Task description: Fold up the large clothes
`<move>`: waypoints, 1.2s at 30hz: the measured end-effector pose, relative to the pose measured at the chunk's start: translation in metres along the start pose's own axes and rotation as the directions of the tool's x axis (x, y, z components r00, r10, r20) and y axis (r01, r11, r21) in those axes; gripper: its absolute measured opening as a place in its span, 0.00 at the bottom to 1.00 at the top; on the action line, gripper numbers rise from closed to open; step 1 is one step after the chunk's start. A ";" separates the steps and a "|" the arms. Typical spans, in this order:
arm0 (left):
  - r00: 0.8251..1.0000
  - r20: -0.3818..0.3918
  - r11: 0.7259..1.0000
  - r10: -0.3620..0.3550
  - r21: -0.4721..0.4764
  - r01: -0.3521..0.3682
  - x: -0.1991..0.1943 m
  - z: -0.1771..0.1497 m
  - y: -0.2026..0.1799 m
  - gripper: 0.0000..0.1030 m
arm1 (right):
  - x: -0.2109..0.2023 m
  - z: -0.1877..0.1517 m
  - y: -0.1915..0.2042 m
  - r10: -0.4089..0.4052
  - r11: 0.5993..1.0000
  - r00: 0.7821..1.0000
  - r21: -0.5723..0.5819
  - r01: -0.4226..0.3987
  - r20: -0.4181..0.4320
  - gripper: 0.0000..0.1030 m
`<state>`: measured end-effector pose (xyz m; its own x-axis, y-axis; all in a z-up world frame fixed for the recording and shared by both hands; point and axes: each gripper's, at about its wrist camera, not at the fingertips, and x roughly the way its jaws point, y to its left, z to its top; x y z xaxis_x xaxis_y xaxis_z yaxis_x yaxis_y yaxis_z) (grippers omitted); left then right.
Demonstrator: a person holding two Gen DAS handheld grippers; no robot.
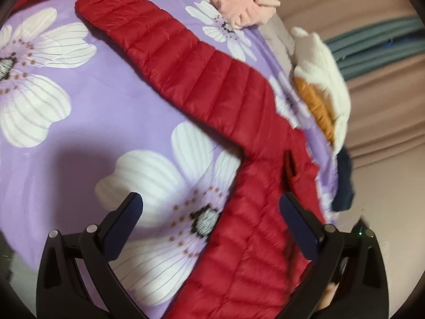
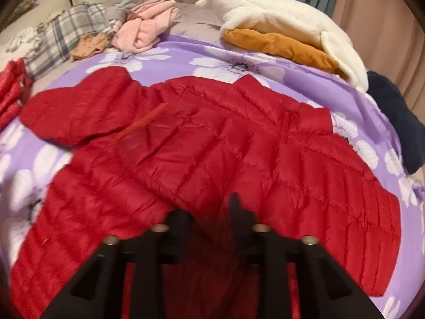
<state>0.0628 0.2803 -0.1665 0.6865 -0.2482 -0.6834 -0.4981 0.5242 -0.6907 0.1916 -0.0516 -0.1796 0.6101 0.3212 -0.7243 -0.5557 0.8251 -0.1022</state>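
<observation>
My right view alone shows the whole red jacket [image 2: 212, 159]; left view — just one sleeve, running 10-to-4 o'clock. Left gripper [image 1: 211, 207] wide, empty; right gripper [image 2: 209, 207] part-open over the jacket — grip unclear.

Each hand-held gripper [image 1: 209, 204] [image 2: 209, 210] has matte black angled arms, silver round pivot pins and dark blue ribbed finger pads [image 1: 297, 226].

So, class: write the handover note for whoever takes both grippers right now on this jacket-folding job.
Left gripper: jaws wide open, nothing held, hovering over the jacket's side edge.
Right gripper: jaws partly open over the hem; blur hides whether they pinch fabric.
Red puffer jacket: spread flat on the purple floral sheet, one sleeve stretched out.
Done: jacket laid out.
Left: fold sleeves in, then fold the body.
Folded white and orange garments sit at the far edge.
</observation>
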 end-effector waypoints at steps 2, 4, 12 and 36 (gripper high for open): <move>0.998 0.002 0.997 -0.058 -0.042 0.058 0.002 0.009 0.003 1.00 | -0.009 -0.001 0.003 0.062 0.998 0.998 0.010 -0.062 0.023 0.52; 0.992 0.010 0.988 -0.122 -0.094 0.123 0.006 0.021 0.008 1.00 | -0.020 0.002 0.005 0.133 0.990 0.989 0.029 -0.135 0.067 0.53; 0.967 0.031 0.936 -0.253 -0.244 0.253 0.030 0.056 0.029 1.00 | 0.027 0.020 0.006 0.202 0.947 0.974 0.233 -0.221 0.103 0.38; 0.948 0.266 0.841 -0.173 -0.462 0.283 0.038 0.139 0.112 0.94 | -0.038 -0.033 0.005 0.206 0.949 0.968 0.212 -0.234 0.146 0.32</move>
<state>0.1067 0.4433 -0.2370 0.8781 -0.1088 -0.4660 -0.4693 -0.0059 -0.8830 0.1470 -0.0756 -0.1750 0.5582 0.5487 -0.6224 -0.5503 0.8062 0.2172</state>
